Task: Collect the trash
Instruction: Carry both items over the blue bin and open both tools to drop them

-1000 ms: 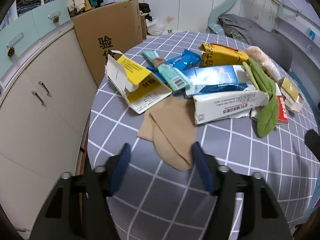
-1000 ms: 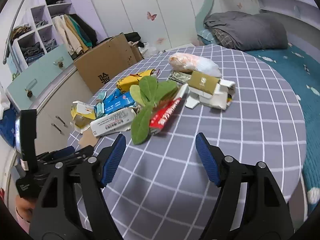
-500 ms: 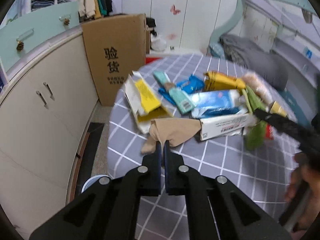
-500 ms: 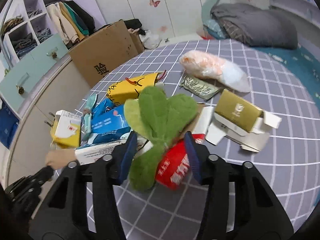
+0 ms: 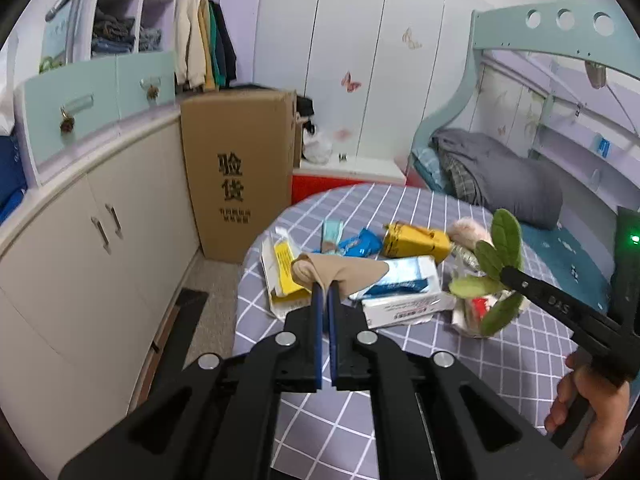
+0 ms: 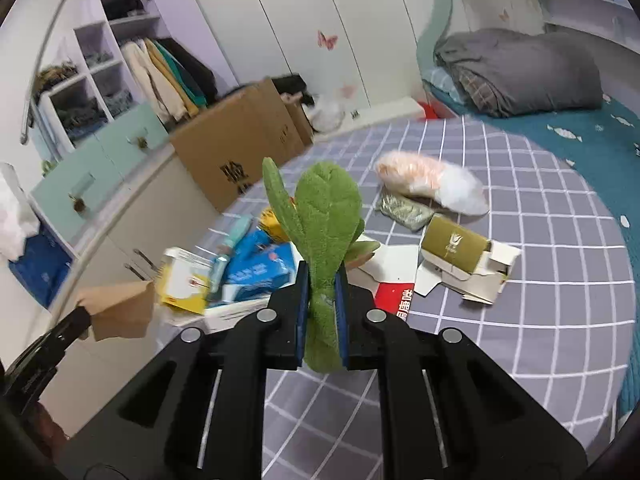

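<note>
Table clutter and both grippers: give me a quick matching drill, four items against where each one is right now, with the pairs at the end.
Items
1. tan sock
2. green plush leaf
3. gold box
4. yellow carton

Places
A. lying on the checked tablecloth, on white flattened cardboard
B. between the pads of the right gripper, whose jaws are closing on it
C. on the table among the blue wrappers
D. pinched in the shut left gripper, hanging above the table

Pairs: 1-D, 2-B, 3-A, 4-C
</note>
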Motion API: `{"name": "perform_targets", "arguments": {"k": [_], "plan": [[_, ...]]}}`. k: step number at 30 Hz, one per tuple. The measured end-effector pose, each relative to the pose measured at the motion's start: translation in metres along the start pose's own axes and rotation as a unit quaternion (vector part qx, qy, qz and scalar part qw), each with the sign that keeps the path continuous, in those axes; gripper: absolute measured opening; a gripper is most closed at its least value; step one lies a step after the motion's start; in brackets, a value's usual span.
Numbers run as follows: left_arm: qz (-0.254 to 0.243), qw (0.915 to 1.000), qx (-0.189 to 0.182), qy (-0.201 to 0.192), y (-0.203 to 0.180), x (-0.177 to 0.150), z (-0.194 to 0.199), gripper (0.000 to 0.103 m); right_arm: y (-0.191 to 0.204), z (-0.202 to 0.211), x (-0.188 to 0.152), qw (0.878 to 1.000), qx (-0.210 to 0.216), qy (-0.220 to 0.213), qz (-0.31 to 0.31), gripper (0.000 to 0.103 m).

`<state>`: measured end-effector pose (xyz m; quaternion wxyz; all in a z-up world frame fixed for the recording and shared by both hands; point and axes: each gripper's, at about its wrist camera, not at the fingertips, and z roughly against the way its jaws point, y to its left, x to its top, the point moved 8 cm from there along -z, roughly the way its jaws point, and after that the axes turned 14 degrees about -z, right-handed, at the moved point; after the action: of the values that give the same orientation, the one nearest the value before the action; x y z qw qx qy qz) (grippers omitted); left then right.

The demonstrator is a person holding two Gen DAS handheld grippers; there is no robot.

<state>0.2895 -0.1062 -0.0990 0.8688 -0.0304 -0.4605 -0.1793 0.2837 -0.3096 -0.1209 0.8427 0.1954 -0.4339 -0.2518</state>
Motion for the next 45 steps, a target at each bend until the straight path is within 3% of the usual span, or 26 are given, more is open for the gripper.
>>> {"name": "perform_targets", "arguments": {"k": [5, 15, 29, 38, 45], "plan": [[-0.001, 0.9997, -0.006, -0.025, -0.008, 0.01, 0.024, 0.002, 0.023, 0.031, -0.005, 0.999, 0.033, -0.007, 0.011, 0.012], [0.001, 0.9983, 0.0, -0.058, -0.009, 0.015, 0.072, 0.002, 0.08, 0.061, -0.047, 0.994, 0.097, 0.019, 0.044, 0.012], [0.041, 0.9976, 0.038, -0.042, 0.059, -0.032, 0.103, 0.002, 0.154, 0.05, -0.125, 0.981, 0.141, 0.09, 0.096, 0.012], [0.079, 0.9943, 0.071, 0.009, 0.13, -0.087, 0.09, 0.002, 0.198, 0.011, -0.185, 0.967, 0.149, 0.158, 0.131, 0.012], [0.118, 0.9874, 0.088, 0.059, 0.187, -0.139, 0.064, 0.002, 0.223, -0.034, -0.236, 0.956, 0.132, 0.211, 0.156, 0.012]]}}
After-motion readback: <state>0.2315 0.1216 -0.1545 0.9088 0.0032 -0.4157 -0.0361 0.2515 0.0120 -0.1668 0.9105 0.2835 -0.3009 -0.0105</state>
